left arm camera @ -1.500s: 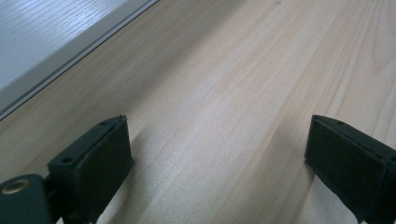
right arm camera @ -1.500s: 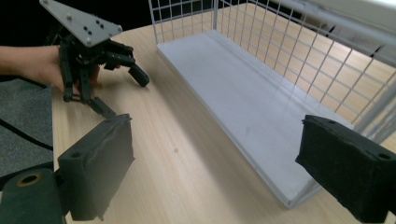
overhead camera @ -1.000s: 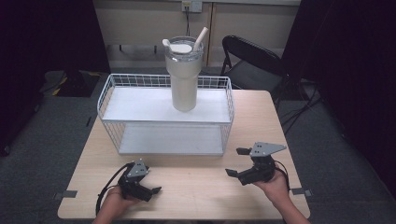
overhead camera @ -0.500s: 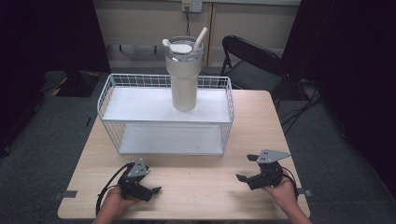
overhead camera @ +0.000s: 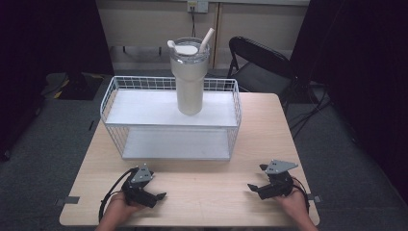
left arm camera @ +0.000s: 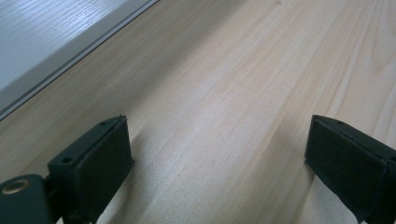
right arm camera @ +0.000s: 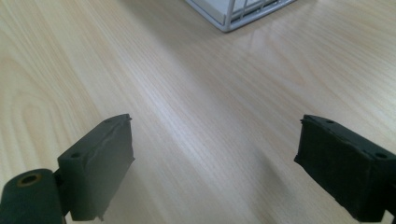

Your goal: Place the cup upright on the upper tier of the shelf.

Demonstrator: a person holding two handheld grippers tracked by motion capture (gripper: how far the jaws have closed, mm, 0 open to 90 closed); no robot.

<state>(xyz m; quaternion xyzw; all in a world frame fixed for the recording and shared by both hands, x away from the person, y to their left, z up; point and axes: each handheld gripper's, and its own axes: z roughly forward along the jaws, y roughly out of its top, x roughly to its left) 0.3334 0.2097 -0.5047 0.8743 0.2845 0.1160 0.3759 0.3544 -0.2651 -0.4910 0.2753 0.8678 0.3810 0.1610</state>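
Observation:
A tall cream tumbler (overhead camera: 190, 77) with a lid and straw stands upright on the top shelf of a white wire rack (overhead camera: 171, 119) at the back of the wooden table (overhead camera: 207, 178). My left gripper (overhead camera: 158, 196) rests low on the table near the front left edge, open with nothing between its jaws (left arm camera: 219, 158). My right gripper (overhead camera: 256, 178) sits near the front right, also open and empty (right arm camera: 215, 163). A corner of the rack (right arm camera: 233, 14) appears at the top of the right gripper view.
A black folding chair (overhead camera: 260, 62) stands behind the table at the right. Cabinets line the back wall. The rack's lower shelf edge (left arm camera: 42, 42) lies to the upper left in the left gripper view. Bare wood stretches between the two grippers.
My right gripper has moved back toward the front right edge of the table and lower. The left gripper has stayed put.

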